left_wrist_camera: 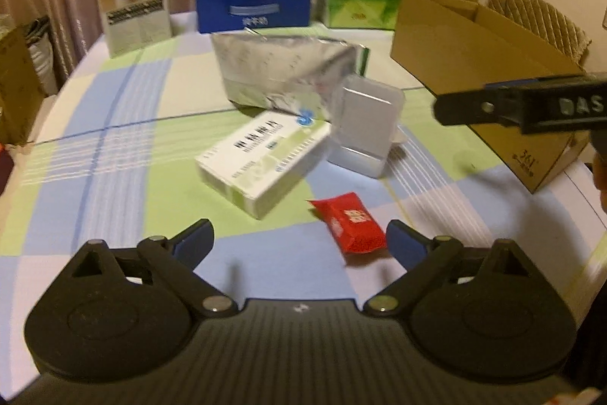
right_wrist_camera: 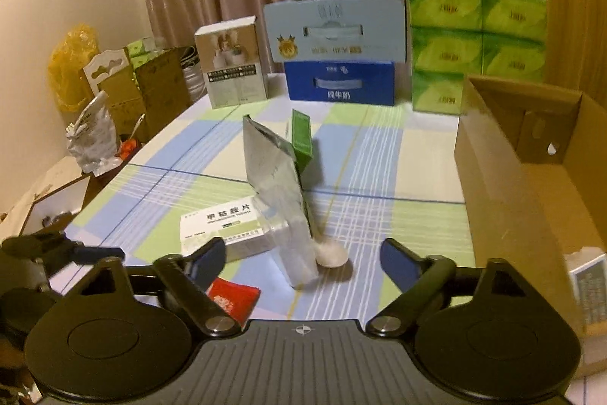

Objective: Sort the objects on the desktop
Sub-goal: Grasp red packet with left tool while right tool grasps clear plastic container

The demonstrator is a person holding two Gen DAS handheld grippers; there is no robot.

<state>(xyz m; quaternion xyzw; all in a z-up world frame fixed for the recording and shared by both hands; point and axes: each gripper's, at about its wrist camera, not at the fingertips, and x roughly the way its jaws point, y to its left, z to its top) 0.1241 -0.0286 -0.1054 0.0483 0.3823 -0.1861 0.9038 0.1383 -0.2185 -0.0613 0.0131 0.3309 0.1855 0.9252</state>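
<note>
The open brown cardboard box (right_wrist_camera: 504, 177) stands at the desk's right edge. Mid-desk, a crinkly silver foil pouch (left_wrist_camera: 280, 71) stands upright, light and slippery; pinch its top seam. Near it lie a stiff white cardboard medicine box (left_wrist_camera: 261, 162), graspable across its narrow sides, a frosted hard plastic case (left_wrist_camera: 366, 128) and a soft red packet (left_wrist_camera: 351, 222). Left gripper (left_wrist_camera: 299, 245) and right gripper (right_wrist_camera: 301, 259) both gape wide, holding nothing

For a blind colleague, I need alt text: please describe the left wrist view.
The open left gripper hangs over a checked tablecloth, nothing between its fingers; just ahead lie a red packet, a white medicine box, a clear case and a silver pouch. A cardboard box stands at right, the right gripper's finger before it.
</note>
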